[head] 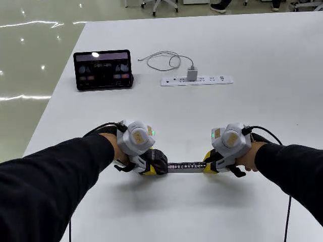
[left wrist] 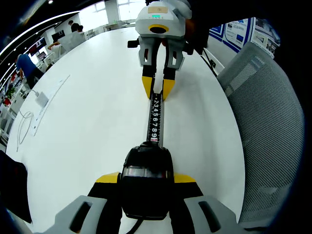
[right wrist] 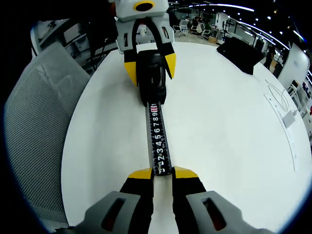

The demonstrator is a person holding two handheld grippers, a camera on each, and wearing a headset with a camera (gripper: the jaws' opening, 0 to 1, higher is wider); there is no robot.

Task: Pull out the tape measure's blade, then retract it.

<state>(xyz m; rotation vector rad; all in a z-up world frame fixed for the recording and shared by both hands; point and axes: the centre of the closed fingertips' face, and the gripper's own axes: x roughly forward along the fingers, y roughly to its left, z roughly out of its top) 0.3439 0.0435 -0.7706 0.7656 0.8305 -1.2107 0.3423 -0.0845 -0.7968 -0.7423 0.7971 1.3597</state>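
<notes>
So your left gripper (head: 150, 166) is clamped around the black tape measure case (left wrist: 147, 178), and your right gripper (head: 210, 168) has its jaws pinched narrow on the free end of the blade (right wrist: 158, 141). The whole thing sits close to the near edge of the desk (head: 227, 45), right in front of you. The blade is stretched straight between the two grippers, running left to right roughly along that edge. That line is what matters: the case lies dead ahead of the right gripper, so I'd say any more pulling has to go straight along the blade, right hand away from left, or it may kink. The head view gives you the span between both hands; the gripper views give you the printed numbers and the spot where the blade leaves the case. The tablet (head: 103, 69) and power strip (head: 197, 79) sit well off toward the far edge.
</notes>
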